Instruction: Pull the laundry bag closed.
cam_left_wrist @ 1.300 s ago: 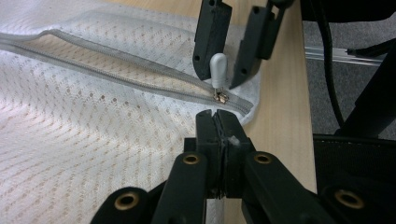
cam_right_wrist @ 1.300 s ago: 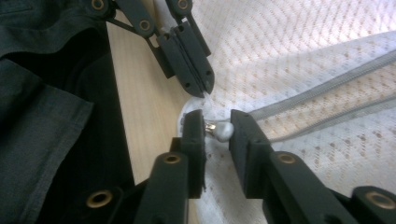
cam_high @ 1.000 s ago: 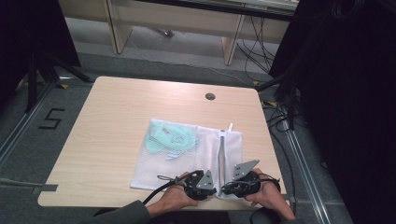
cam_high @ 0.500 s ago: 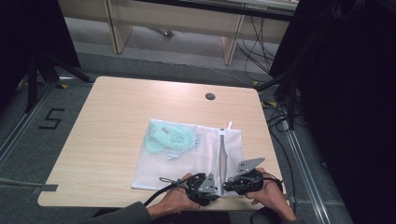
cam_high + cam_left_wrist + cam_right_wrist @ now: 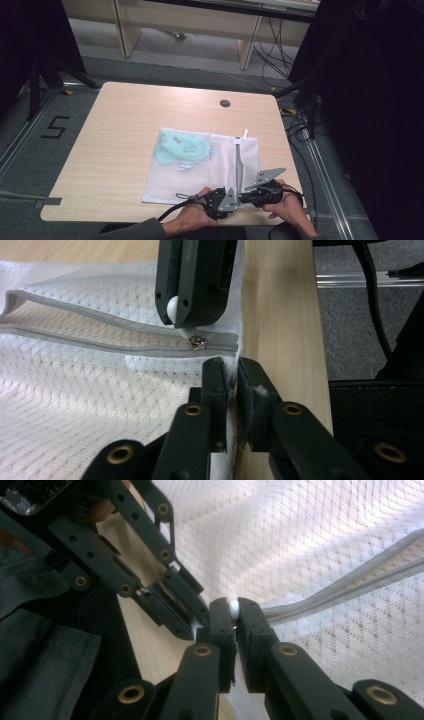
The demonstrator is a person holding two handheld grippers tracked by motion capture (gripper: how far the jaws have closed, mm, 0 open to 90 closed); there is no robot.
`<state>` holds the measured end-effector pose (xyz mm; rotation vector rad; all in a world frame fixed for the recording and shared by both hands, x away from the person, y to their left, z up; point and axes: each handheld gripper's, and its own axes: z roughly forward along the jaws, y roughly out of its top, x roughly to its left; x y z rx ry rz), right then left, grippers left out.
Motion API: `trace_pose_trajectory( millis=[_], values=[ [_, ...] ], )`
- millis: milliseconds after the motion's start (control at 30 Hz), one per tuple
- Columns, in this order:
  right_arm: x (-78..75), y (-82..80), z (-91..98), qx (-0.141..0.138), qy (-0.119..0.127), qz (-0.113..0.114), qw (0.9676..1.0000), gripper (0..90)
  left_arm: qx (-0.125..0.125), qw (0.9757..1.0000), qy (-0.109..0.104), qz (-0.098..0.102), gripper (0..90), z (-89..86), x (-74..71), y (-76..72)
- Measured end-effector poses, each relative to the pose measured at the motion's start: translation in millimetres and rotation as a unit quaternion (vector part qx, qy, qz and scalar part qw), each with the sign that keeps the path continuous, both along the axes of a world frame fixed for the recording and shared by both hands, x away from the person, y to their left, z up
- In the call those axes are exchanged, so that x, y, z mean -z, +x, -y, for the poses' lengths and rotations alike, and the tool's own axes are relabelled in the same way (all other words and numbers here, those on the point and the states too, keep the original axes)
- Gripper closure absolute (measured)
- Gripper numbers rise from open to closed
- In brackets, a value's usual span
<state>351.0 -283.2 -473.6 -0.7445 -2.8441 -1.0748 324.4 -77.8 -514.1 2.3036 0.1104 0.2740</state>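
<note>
A white mesh bag (image 5: pixel 200 170) lies flat on the table with a mint-green garment (image 5: pixel 180 147) inside. Its grey zipper (image 5: pixel 238 160) runs along the right side and is partly undone (image 5: pixel 100 335). My left gripper (image 5: pixel 232 377) pinches the bag's edge beside the zipper's end; its jaws have just been closing with the mesh between them. My right gripper (image 5: pixel 233 612) is shut on the white zipper pull (image 5: pixel 233 606), just above the metal slider (image 5: pixel 198 343). Both grippers (image 5: pixel 227 197) (image 5: pixel 245 194) meet at the bag's near right corner.
The wooden table (image 5: pixel 125 125) has a round cable hole (image 5: pixel 225 103) at the back. Its front edge runs right under both hands. Cables (image 5: pixel 300 130) hang off the right side, and a "5" (image 5: pixel 55 127) is taped on the floor at left.
My left gripper has edged slightly right toward the right gripper at the bag's corner. The bag and the right gripper have stayed where they were.
</note>
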Motion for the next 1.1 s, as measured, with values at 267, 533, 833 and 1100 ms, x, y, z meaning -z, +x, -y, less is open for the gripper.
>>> trace_pose_trajectory(
  millis=[267,533,833,1100],
  values=[
    [-0.4,-0.2,1.0,0.008,0.002,-0.002,1.0,86.3,-0.007,0.9998,-0.015,-0.012,87.1,-1.7,-1.6,0.2],
    [1.1,2.1,-1.3,0.003,0.0,0.002,1.0,86.3,-0.015,0.9988,-0.032,-0.033,87.5,-4.3,-2.2,0.5],
    [3.2,7.3,-1.9,-0.004,-0.014,0.014,0.9998,86.3,-0.021,0.9979,-0.041,-0.045,87.5,-4.0,-0.6,-1.9],
    [3.2,14.3,-7.2,-0.013,-0.027,0.02,0.9994,86.3,-0.021,0.9977,-0.041,-0.05,87.5,-5.6,-0.7,-1.9]
  ],
)
